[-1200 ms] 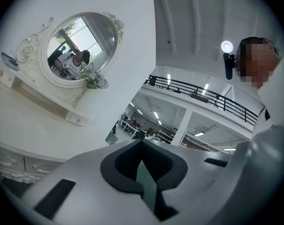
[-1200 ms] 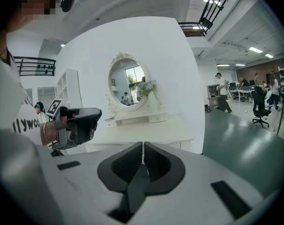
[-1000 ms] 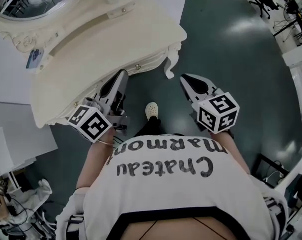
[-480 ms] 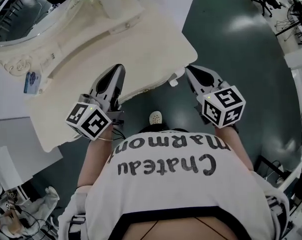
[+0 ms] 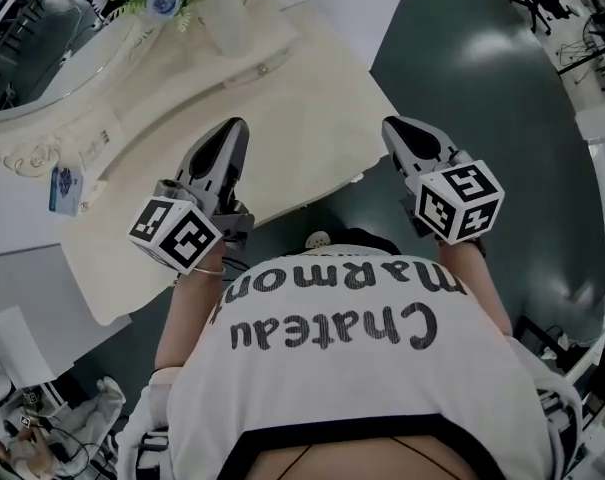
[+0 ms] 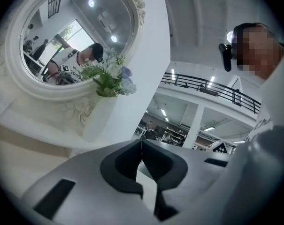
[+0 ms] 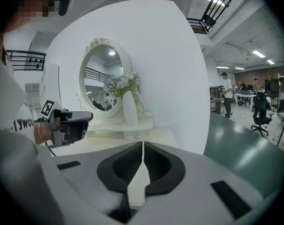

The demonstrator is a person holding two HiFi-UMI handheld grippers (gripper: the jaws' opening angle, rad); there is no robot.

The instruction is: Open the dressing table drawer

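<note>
Left gripper (image 5: pixel 230 130): jaws together, nothing between them; right gripper (image 5: pixel 396 128): jaws together, nothing between them; both held forward, side by side.

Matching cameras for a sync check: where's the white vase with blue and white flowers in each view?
Head view: white vase with blue and white flowers, top edge, left of centre.
Left gripper view: left of centre, at the mirror's lower right.
Right gripper view: just left of centre, mid-height.
Shared landmark: oval mirror in a carved white frame, right behind the vase.
</note>
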